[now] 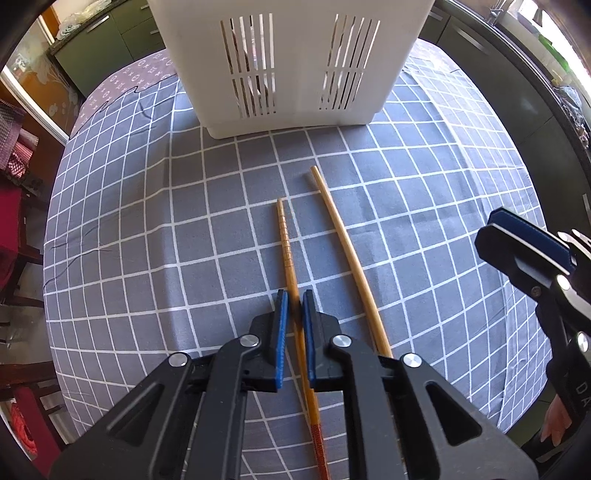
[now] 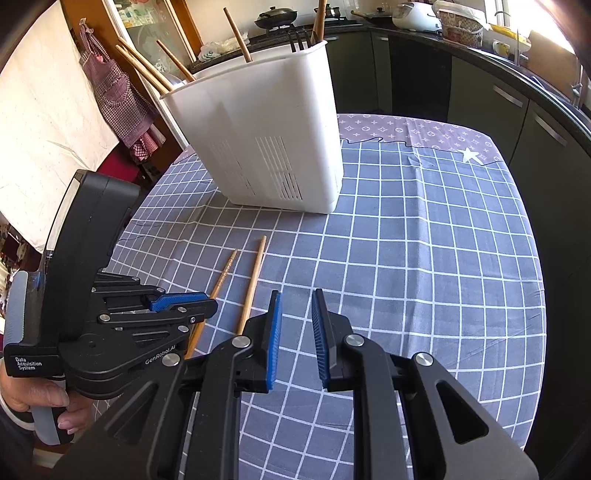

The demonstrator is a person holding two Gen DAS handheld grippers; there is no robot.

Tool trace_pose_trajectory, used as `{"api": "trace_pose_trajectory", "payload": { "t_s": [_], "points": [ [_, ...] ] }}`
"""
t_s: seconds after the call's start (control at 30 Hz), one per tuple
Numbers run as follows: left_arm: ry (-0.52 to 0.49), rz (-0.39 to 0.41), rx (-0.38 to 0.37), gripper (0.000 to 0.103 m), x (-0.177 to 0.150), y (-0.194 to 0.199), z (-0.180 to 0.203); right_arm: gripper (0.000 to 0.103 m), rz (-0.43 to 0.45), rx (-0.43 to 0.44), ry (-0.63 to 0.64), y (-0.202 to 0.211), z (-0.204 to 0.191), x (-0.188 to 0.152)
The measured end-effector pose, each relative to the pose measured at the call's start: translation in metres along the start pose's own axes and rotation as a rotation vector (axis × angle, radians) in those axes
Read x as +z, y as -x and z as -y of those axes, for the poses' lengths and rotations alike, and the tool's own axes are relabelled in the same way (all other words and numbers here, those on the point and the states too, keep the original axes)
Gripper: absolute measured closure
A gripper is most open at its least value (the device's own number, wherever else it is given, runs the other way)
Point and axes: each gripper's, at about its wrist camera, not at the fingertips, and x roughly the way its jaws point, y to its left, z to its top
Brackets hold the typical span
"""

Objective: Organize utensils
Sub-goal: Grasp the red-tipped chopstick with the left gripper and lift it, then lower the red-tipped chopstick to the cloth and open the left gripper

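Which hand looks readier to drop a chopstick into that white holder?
Left. The left gripper is already shut on the ridged chopstick; the right gripper hangs empty over bare cloth.

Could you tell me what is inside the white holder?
The white holder has several wooden chopsticks and dark fork tips sticking out above its rim. Their lower parts are covered by its walls.

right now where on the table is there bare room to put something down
Free: the checked cloth right of the two chopsticks, out to the table edge, and the strip left of them. Crowded: around the chopsticks, where the left gripper works, and by the white holder.
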Motion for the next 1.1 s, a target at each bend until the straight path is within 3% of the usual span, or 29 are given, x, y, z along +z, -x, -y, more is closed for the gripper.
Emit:
{"api": "trace_pose_trajectory", "payload": {
  "t_s": [0.1, 0.5, 1.1],
  "points": [
    [0.008, 0.014, -0.008, 0.095, -0.003, 0.005, -0.006, 0.08, 0.002, -0.008, 0.012, 0.002, -0.004, 0.0],
    [-0.006, 0.168, -0.045, 0.096, -0.025, 0.071, -0.026, 0.08, 0.002, -0.023, 0.032, 0.007, -0.014, 0.001],
    [-0.047, 0.397, -0.02, 0.097, -0.054, 0.149, -0.026, 0.079, -0.028, -0.027, 0.074, -0.004, -0.036, 0.001]
  ]
}}
